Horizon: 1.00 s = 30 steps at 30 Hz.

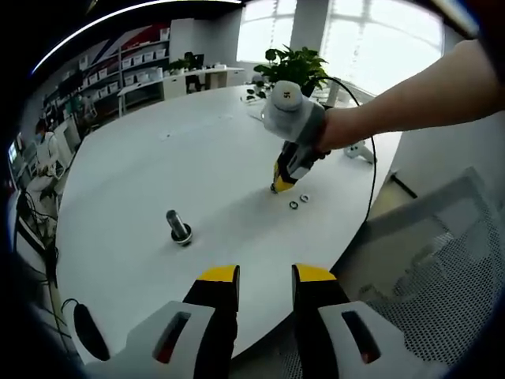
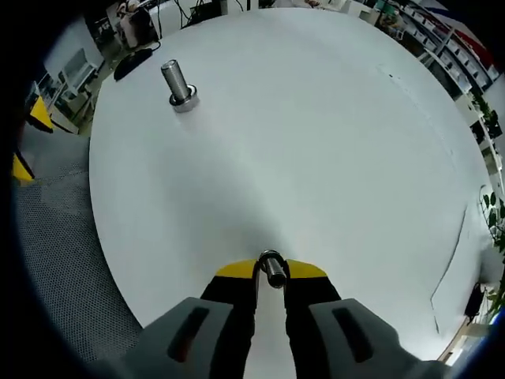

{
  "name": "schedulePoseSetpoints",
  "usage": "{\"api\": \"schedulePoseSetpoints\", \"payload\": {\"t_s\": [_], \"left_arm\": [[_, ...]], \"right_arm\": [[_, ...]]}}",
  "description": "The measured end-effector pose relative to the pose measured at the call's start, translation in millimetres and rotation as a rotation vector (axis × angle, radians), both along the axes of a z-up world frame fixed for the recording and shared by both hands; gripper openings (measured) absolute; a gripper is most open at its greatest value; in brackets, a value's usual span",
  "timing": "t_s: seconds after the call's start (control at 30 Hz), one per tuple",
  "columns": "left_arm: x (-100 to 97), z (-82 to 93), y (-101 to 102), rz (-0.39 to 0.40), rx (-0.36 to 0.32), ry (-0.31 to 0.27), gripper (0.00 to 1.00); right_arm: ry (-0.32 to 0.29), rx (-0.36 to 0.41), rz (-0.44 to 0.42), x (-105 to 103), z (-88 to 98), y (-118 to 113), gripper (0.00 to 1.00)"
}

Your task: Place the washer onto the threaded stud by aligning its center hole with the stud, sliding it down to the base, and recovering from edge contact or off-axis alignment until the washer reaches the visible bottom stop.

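Note:
The threaded stud [image 1: 180,227] [image 2: 177,83] stands upright on its wide base on the round white table [image 1: 158,158] [image 2: 316,118]. My right gripper [image 2: 272,272] [image 1: 282,184] is shut on a metal washer [image 2: 272,267], held edge-up between its yellow tips low over the table and well away from the stud. Two loose washers [image 1: 298,202] lie on the table just beside its tips. My left gripper [image 1: 264,278] hovers off the near table edge, open with nothing between its fingers. Its yellow fingertips [image 2: 24,142] show in the right gripper view.
A potted plant [image 1: 293,63] and a small white object [image 1: 359,150] sit at the table's far side, and a black cable [image 1: 371,174] hangs over the edge. A grey mesh chair [image 1: 442,260] stands beside the table. Shelves and desks line the room behind.

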<state>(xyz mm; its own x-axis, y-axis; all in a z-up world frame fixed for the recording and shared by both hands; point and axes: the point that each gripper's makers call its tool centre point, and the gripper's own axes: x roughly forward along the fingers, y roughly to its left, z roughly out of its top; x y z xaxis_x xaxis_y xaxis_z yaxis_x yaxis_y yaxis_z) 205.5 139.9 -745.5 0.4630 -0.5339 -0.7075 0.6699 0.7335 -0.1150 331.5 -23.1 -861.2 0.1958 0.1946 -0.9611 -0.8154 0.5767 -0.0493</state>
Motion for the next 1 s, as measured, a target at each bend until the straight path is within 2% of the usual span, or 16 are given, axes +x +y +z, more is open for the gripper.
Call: {"api": "schedulePoseSetpoints", "payload": {"t_s": [0.33, 0.4, 0.5, 0.63, 0.87, 1.0], "left_arm": [[-0.1, -0.7, 1.1, 0.004, 0.004, 0.003, 0.24], [0.0, -0.5, 1.0, 0.003, 0.004, 0.002, 0.24], [-0.3, -0.5, 0.3, 0.000, 0.006, 0.001, 0.24], [-0.7, -0.7, -0.3, -0.005, 0.008, 0.000, 0.24], [-0.7, 0.0, -1.1, -0.009, 0.010, -0.004, 0.24], [-0.7, -0.4, -0.9, -0.008, 0.010, -0.002, 0.24]], "right_arm": [[0.004, 0.013, -0.030, -7.9, 2.6, -7.0, 0.16], [-0.008, -0.036, 0.040, -13.1, 2.3, -14.2, 0.17], [0.028, -0.033, 0.019, -22.9, -2.1, -20.1, 0.17], [0.042, -0.011, -0.006, -34.4, -2.2, -28.0, 0.18], [0.045, -0.012, 0.044, -48.3, -2.8, -31.0, 0.19], [0.061, -0.007, 0.033, -51.1, -4.6, -31.6, 0.19]]}}
